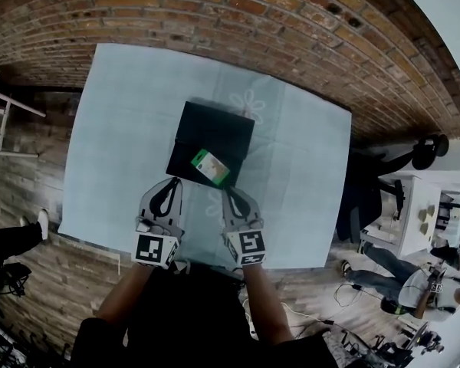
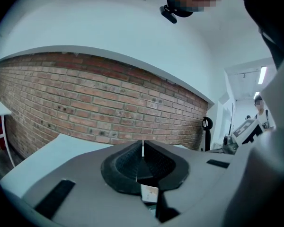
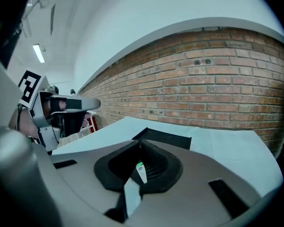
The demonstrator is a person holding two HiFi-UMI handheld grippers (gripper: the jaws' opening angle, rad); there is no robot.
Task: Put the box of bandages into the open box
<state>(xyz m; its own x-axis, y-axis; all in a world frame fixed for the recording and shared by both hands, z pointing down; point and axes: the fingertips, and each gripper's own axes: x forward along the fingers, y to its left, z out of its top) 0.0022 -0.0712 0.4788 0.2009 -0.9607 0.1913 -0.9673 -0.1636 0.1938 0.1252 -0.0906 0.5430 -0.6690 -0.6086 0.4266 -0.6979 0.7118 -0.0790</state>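
Because the left gripper has nothing to carry, we keep it at the left, over the near part of the pale blue tablecloth. Its jaws are pressed together. In its own view the ribbed pads meet with only a hairline slit between them and nothing caught there. We judge it is parked to leave the way clear.

Just to its right, in the middle of the cloth, stands the open box. It is black, with its mouth facing up to take what comes from above.

Over that box's near right edge hangs the box of bandages, a flat green and white carton, tilted and not yet inside. It appears to be held clear of the cloth, since the right gripper view shows the black box lying beyond and below the jaws.

The right gripper pinches the carton by its near end. In the right gripper view the carton shows edge-on, as a thin white strip with a green tip clamped between the pads. The jaws stand almost together because the carton is so slim.

Gripping one end leaves the far end free to enter first. We reckon the job is about midway. The carton has to go further over the opening and down before we let go. Such a narrow pinch could let it swing or slip.
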